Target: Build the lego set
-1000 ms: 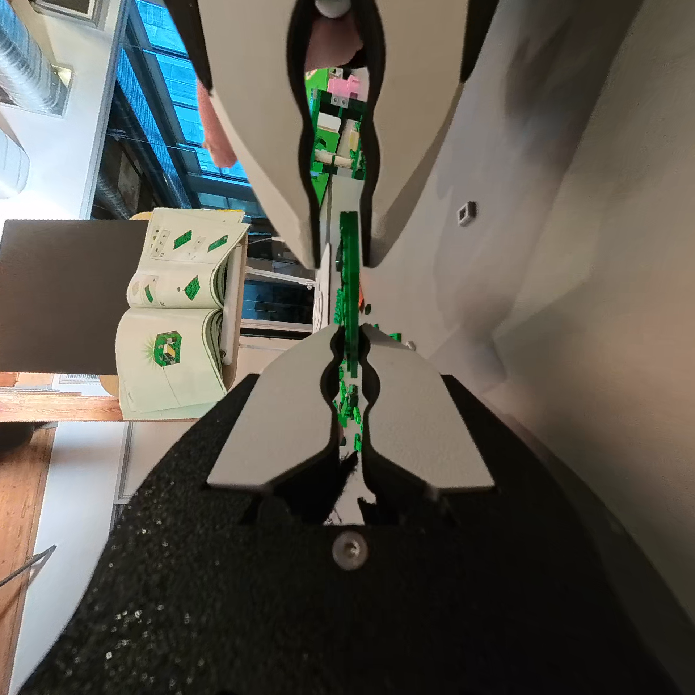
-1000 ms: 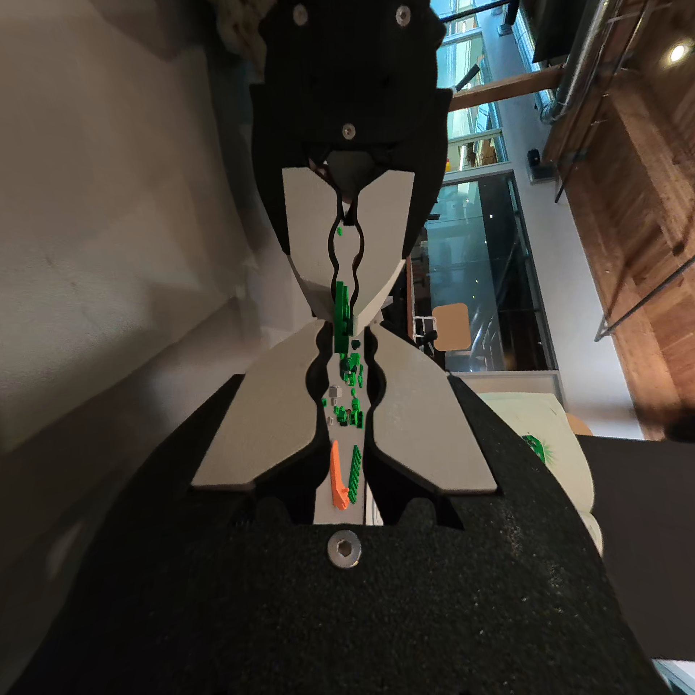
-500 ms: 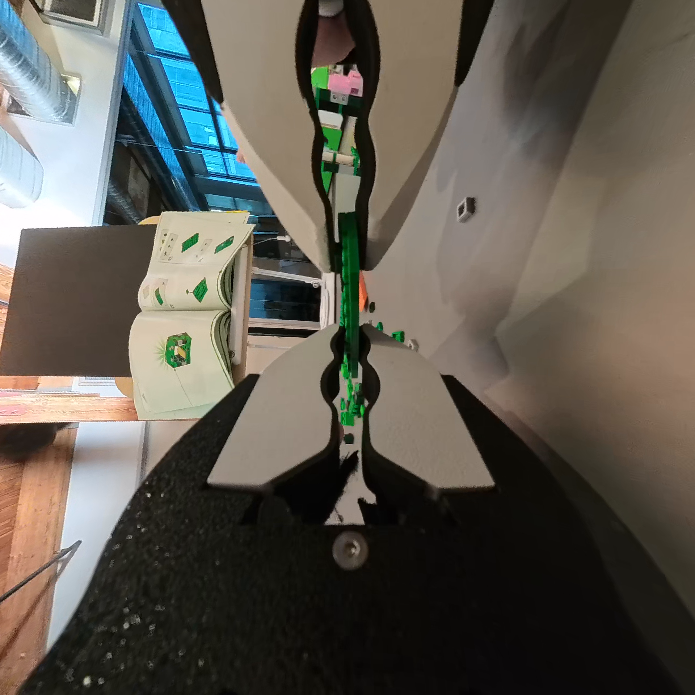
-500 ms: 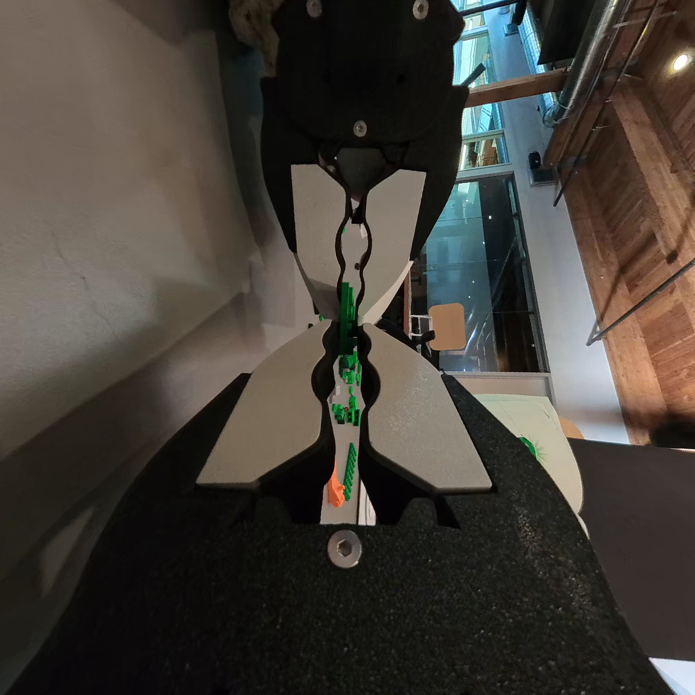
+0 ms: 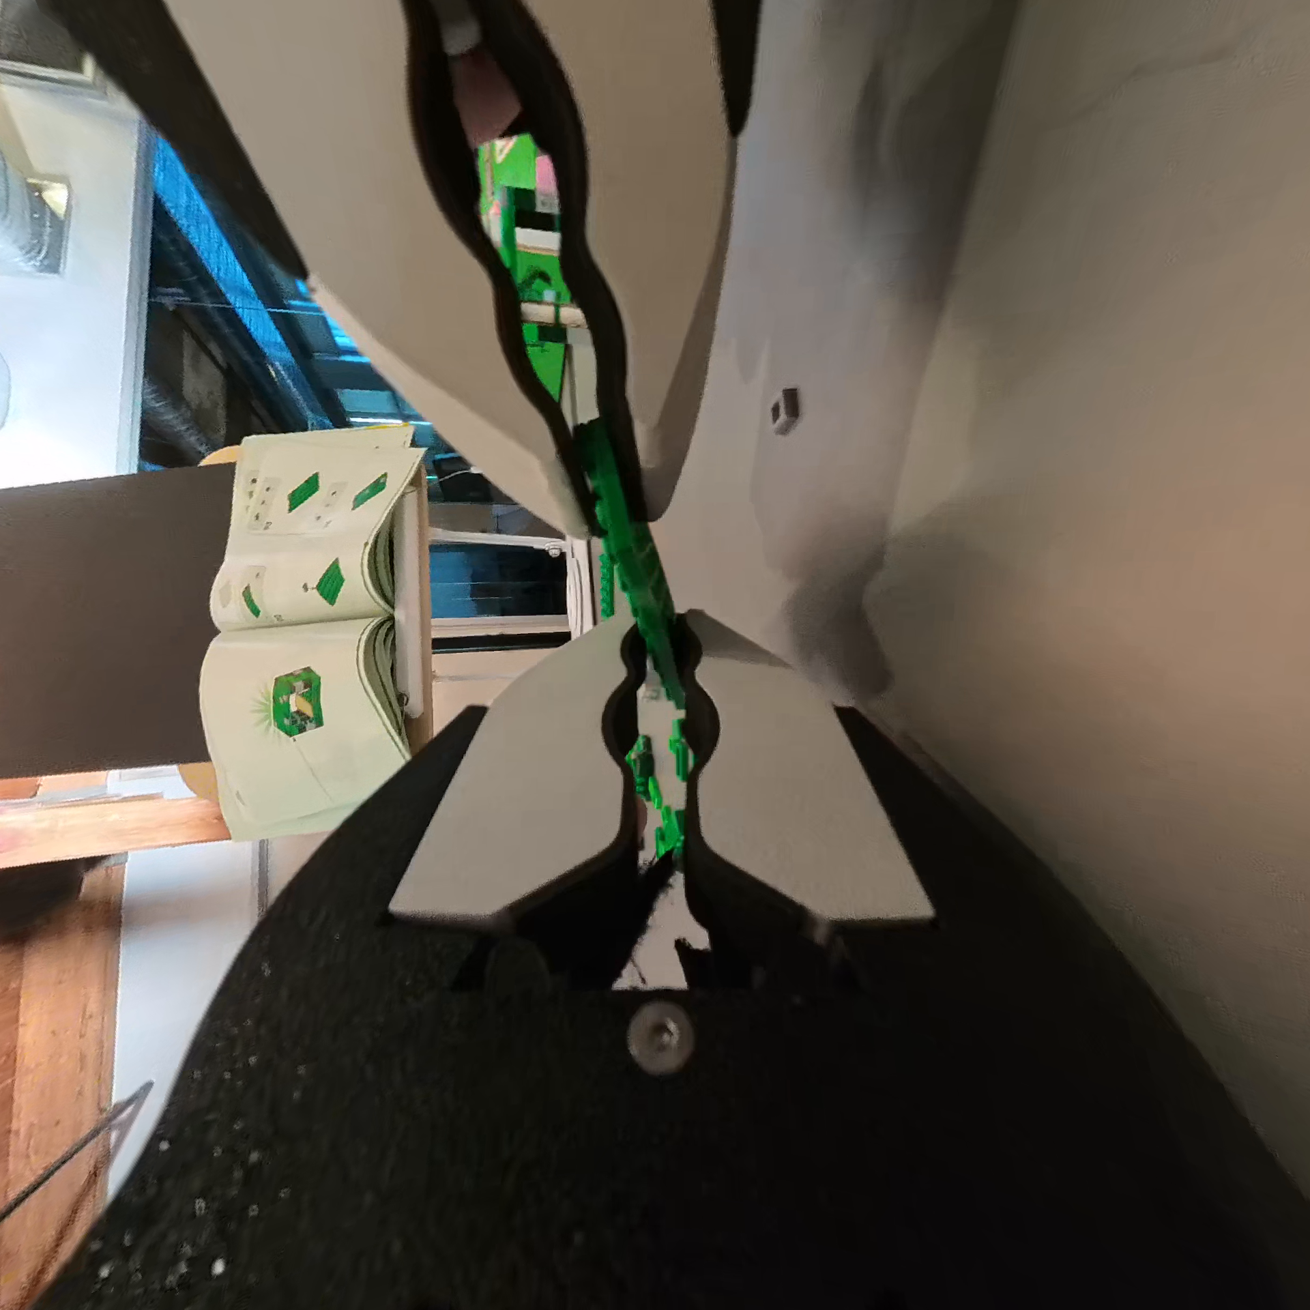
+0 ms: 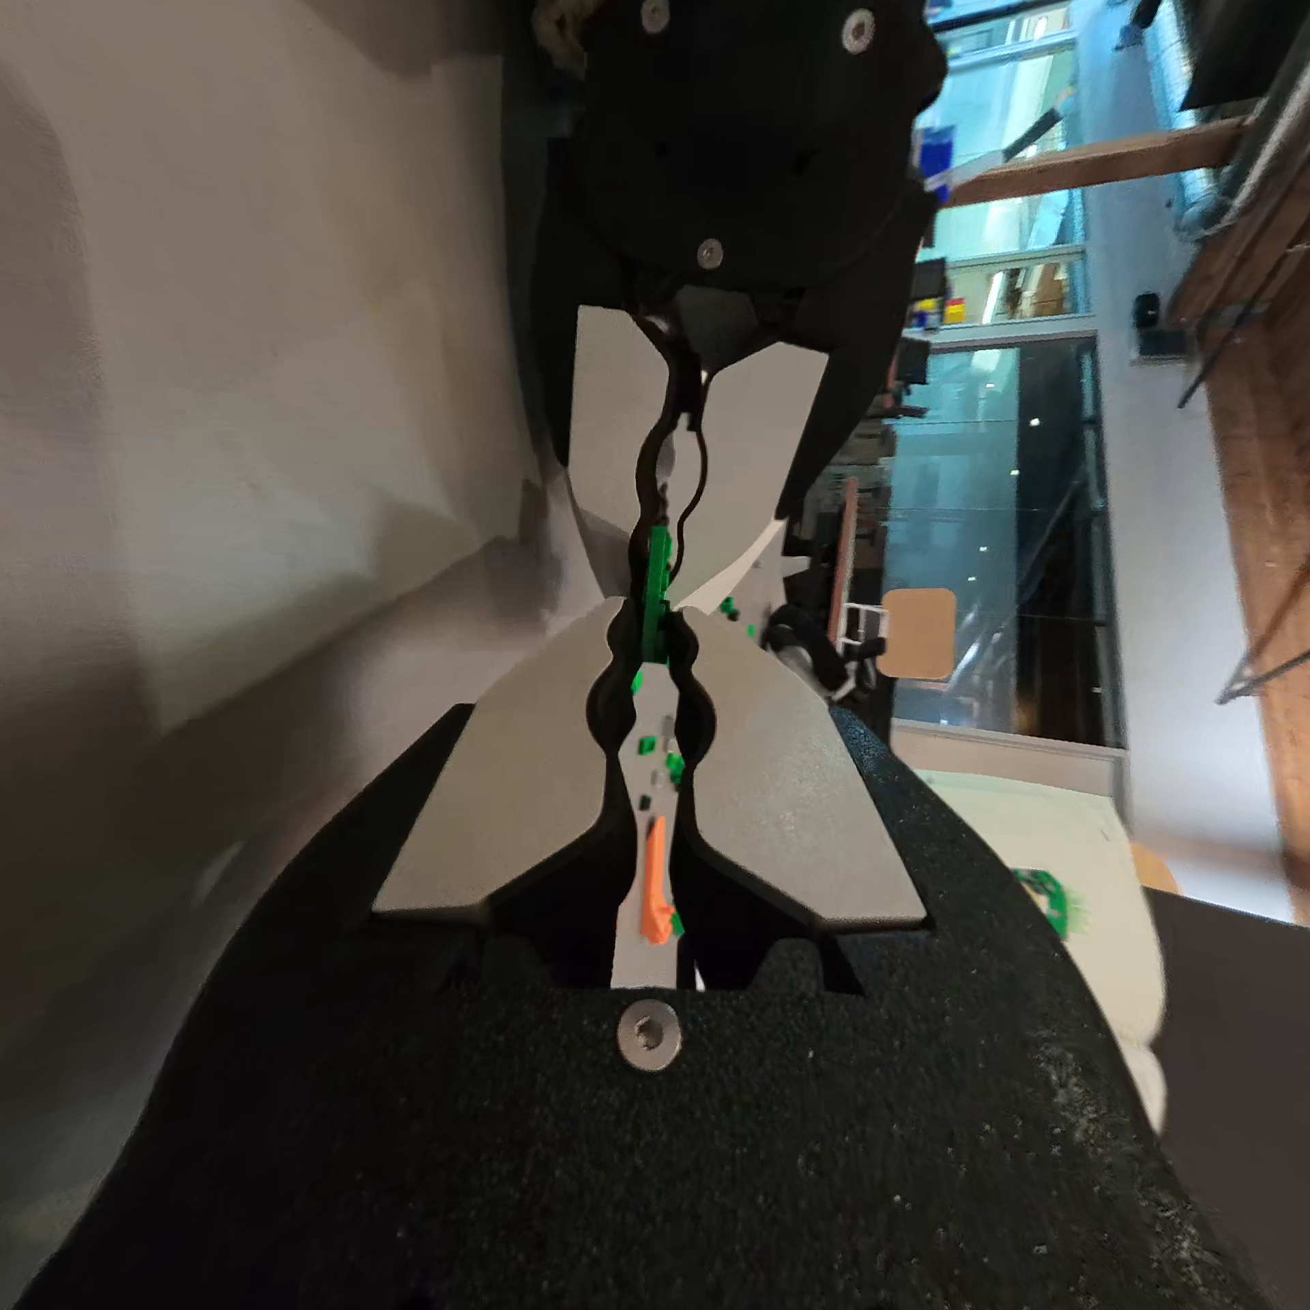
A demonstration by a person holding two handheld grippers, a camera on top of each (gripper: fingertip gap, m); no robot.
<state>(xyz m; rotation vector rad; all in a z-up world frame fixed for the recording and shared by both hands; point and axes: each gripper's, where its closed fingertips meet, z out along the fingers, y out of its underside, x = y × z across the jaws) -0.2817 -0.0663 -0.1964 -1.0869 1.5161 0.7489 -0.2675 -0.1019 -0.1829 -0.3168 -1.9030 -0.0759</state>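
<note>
Both grippers met tip to tip over the white bench, sharing one green Lego plate edge-on. Left gripper: jaws clenched on plate's near end. Right gripper: jaws clenched on opposite end. Forward view largely blocked by opposing gripper in each camera. Loose green Lego pieces and orange brick separator scattered on bench below. Open instruction booklet propped upright at bench edge; print too small to read. Small grey piece lay apart.

Plate between facing tongs; booklet left; loose bricks on table behind.
</note>
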